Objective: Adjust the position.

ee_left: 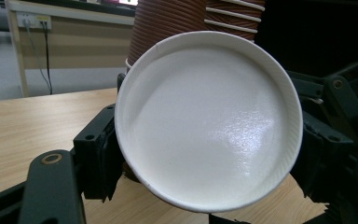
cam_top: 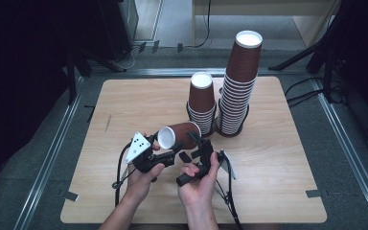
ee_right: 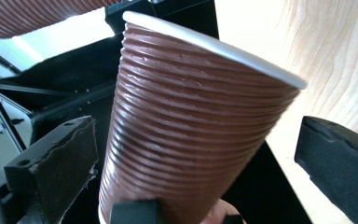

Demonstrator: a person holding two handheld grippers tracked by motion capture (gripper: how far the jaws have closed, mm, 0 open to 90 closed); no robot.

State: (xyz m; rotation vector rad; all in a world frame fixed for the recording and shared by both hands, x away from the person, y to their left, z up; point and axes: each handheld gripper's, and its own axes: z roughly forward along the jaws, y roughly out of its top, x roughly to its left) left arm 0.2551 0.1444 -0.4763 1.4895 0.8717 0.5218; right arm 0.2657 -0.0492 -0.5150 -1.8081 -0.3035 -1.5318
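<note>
A brown paper cup (cam_top: 178,135) lies on its side in the air, low over the counter (cam_top: 124,105), in front of two stacks of cups (cam_top: 235,91). The left gripper (cam_top: 165,154) pinches it near the white rim. The right gripper (cam_top: 200,143) is spread wide around its ribbed side, with its pads not touching.

The cup looks very light and thin. I think a hard squeeze would crush it, so the stiff rim is the best place to hold.

The left gripper view looks straight into the shiny white inside (ee_left: 209,121). The right gripper view shows the brown ribs (ee_right: 186,135) from the side.
</note>
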